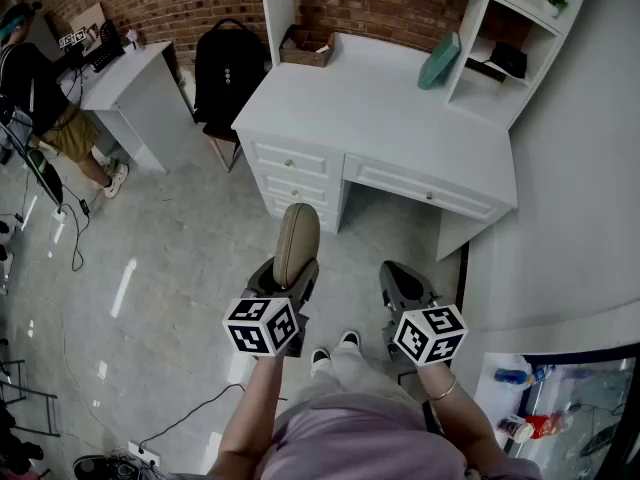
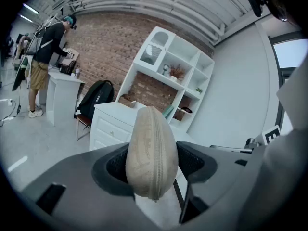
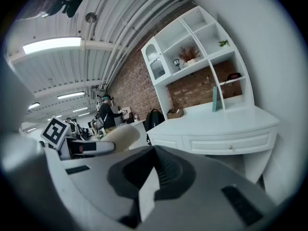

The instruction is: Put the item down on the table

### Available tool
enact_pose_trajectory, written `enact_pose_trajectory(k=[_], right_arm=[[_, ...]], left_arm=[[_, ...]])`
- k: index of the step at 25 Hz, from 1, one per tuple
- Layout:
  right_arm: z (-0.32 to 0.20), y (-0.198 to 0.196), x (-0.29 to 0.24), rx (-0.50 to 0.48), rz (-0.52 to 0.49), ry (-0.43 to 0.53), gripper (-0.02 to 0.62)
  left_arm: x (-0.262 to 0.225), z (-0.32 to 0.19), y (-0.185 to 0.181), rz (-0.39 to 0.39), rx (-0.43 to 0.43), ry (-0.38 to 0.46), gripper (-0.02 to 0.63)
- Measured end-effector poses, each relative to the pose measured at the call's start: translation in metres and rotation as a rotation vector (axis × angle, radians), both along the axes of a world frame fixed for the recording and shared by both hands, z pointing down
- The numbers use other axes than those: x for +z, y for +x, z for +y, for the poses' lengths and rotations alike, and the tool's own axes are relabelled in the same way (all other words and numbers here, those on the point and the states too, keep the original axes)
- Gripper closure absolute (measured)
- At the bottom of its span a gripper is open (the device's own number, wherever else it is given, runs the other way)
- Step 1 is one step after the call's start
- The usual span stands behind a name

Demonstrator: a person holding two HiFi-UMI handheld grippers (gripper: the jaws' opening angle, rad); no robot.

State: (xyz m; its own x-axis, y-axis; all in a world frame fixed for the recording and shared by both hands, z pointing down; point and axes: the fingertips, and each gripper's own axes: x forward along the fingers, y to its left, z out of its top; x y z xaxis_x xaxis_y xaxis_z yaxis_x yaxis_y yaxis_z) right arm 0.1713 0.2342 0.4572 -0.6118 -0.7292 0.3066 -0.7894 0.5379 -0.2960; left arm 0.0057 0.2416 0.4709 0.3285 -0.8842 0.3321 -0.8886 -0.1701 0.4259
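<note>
A beige, oval zippered case (image 1: pixel 297 243) stands on end between the pads of my left gripper (image 1: pixel 291 280), which is shut on it above the floor in front of the white desk (image 1: pixel 400 118). In the left gripper view the case (image 2: pixel 150 150) fills the gap of the left gripper (image 2: pixel 151 163), its zip facing the camera, with the desk (image 2: pixel 113 112) beyond. My right gripper (image 1: pixel 403 286) hangs beside it at the right, shut with nothing in it. The right gripper view shows the right gripper (image 3: pixel 153 177) with its pads together and the case (image 3: pixel 120 136) off to the left.
On the desk stand a teal book (image 1: pixel 438 61) leaning on the shelf unit and a brown basket (image 1: pixel 307 46). A black backpack (image 1: pixel 228 68) sits on a chair left of the desk. A person (image 1: pixel 50 108) stands at another white desk far left. Cables lie on the floor.
</note>
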Motion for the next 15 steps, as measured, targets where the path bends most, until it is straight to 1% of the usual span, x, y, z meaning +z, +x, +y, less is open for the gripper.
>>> enact_pose_trajectory(k=[6, 10, 15], right_arm=[[-0.017, -0.012, 0.005, -0.035, 0.015, 0.004, 0.594], [-0.031, -0.012, 0.001, -0.06, 0.04, 0.049, 0.594], [-0.055, -0.003, -0.008, -0.073, 0.066, 0.108, 0.594]], left_arm=[[0.002, -0.018, -0.001, -0.003, 0.005, -0.005, 0.334], [0.001, -0.034, 0.0, -0.007, -0.004, -0.003, 0.334], [-0.004, -0.056, 0.008, -0.036, -0.009, 0.006, 0.334]])
